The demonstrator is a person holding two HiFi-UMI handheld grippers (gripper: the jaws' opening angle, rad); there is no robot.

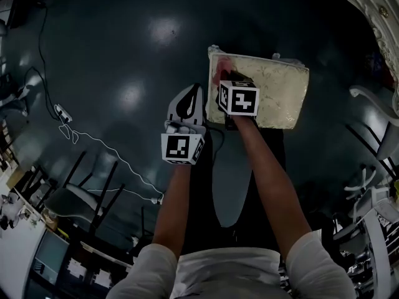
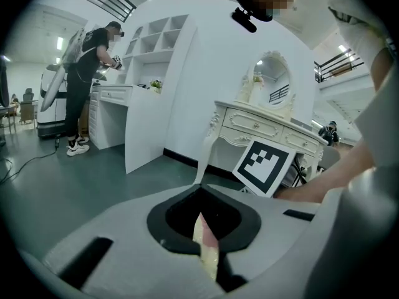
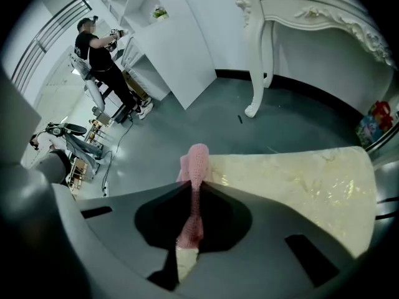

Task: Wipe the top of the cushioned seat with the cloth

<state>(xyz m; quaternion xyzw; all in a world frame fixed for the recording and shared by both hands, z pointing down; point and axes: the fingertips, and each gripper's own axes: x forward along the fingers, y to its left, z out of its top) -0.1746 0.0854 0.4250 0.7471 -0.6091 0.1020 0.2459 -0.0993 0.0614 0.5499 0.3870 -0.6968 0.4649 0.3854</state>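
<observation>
Step in hand, I judged: wiping. My right gripper was clamped on the pink cloth at a corner of the cushioned seat. My left gripper was closed and empty, beside the seat. The next move called for sweeping across the unwiped top.

Cloth: mostly behind right gripper in head view; lower end buried between its jaws. Seat: near-left corner covered likewise; right end cut off in right gripper view. Table: cropped, far right.
</observation>
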